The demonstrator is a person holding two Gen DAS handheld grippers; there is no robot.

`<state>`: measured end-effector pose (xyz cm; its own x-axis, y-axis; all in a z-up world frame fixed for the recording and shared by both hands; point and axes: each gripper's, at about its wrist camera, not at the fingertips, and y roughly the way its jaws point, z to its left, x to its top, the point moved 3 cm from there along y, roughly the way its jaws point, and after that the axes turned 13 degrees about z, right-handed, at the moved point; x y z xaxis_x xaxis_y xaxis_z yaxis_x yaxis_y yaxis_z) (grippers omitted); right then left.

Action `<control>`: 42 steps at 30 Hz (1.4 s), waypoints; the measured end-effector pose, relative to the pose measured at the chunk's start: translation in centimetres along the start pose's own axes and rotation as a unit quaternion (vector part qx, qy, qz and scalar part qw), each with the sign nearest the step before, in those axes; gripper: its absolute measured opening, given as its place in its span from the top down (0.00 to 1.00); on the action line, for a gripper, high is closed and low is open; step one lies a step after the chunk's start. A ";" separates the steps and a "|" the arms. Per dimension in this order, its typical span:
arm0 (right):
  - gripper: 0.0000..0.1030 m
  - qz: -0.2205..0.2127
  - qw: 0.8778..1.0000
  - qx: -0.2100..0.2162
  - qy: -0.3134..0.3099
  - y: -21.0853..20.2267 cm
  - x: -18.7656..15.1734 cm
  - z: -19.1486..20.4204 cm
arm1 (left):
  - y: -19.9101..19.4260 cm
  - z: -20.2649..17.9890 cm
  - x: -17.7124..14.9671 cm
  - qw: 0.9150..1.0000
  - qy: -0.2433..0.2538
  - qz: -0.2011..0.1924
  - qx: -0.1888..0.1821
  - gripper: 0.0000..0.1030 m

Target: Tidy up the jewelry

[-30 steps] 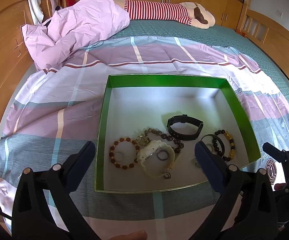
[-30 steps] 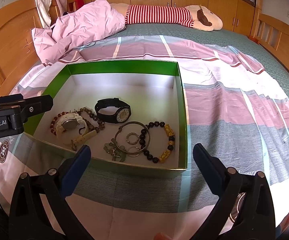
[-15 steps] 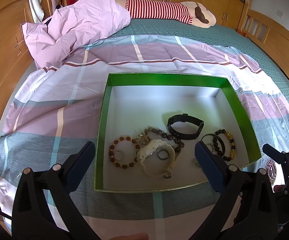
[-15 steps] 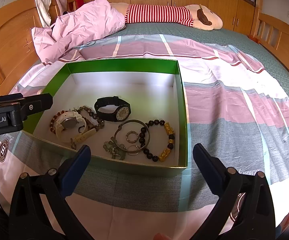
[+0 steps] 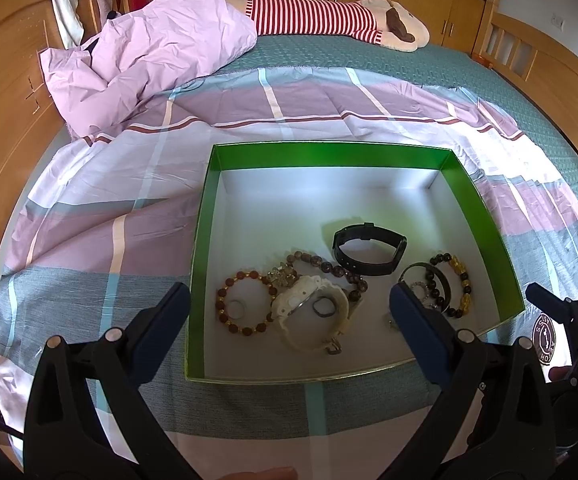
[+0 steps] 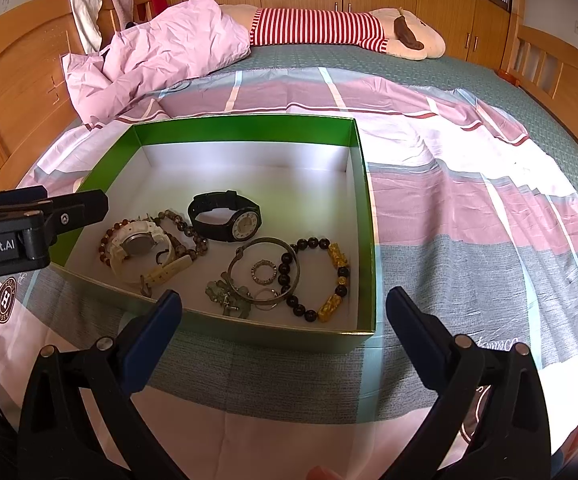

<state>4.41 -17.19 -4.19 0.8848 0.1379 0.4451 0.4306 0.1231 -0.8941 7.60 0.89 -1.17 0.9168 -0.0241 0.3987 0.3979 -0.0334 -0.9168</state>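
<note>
On the bed, inside the green box [image 6: 363, 208]: watches and bead bracelets heaped near the front wall. Black watch [image 6: 225, 216] light, springy, best pinched across the strap; beads likely to roll. Left gripper [image 5: 289, 320] and right gripper [image 6: 281, 320] both spread wide, holding nothing.

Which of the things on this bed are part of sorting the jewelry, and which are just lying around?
For the job:
green cardboard box
black wristwatch
white plastic watch
black-and-gold bead bracelet
silver metal bangle

Lying about:
crumpled pink quilt
red-striped plush toy
</note>
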 end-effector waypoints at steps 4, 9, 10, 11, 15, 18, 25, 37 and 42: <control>0.03 0.001 1.000 0.000 0.000 0.1 -0.1 0.0 | 0.0 0.0 0.0 1.000 0.000 0.001 0.000 0.04; 0.03 0.002 1.000 0.000 -0.001 0.2 -0.3 0.1 | 0.0 0.0 0.0 1.000 0.000 0.000 0.000 0.04; 0.03 0.002 1.000 0.000 -0.001 0.2 -0.3 0.1 | 0.0 0.0 -0.1 1.000 0.000 0.000 0.000 0.04; 0.03 0.002 1.000 0.000 -0.001 0.2 -0.3 0.1 | 0.0 0.0 0.0 1.000 0.000 0.001 0.000 0.04; 0.03 0.002 1.000 0.000 -0.001 0.2 -0.3 0.1 | 0.0 -0.1 0.0 1.000 0.000 0.001 0.000 0.04; 0.03 0.003 1.000 0.001 -0.002 0.3 -0.3 0.1 | 0.0 -0.1 0.0 1.000 0.000 0.001 0.001 0.04; 0.03 0.004 1.000 0.001 -0.003 0.4 -0.4 0.2 | 0.2 -0.1 -0.2 1.000 0.003 0.002 0.001 0.04; 0.03 0.005 1.000 0.001 -0.004 0.5 -0.5 0.3 | 0.3 -0.1 -0.2 1.000 0.004 0.003 0.001 0.04; 0.03 0.005 1.000 0.001 -0.003 0.5 -0.5 0.3 | 0.3 -0.2 -0.2 1.000 0.004 0.003 0.001 0.04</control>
<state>4.11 -16.90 -4.85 0.8880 0.1460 0.4360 0.4207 0.1242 -0.8986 7.52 0.73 -1.48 0.9190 -0.0319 0.3930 0.3921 -0.0308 -0.9194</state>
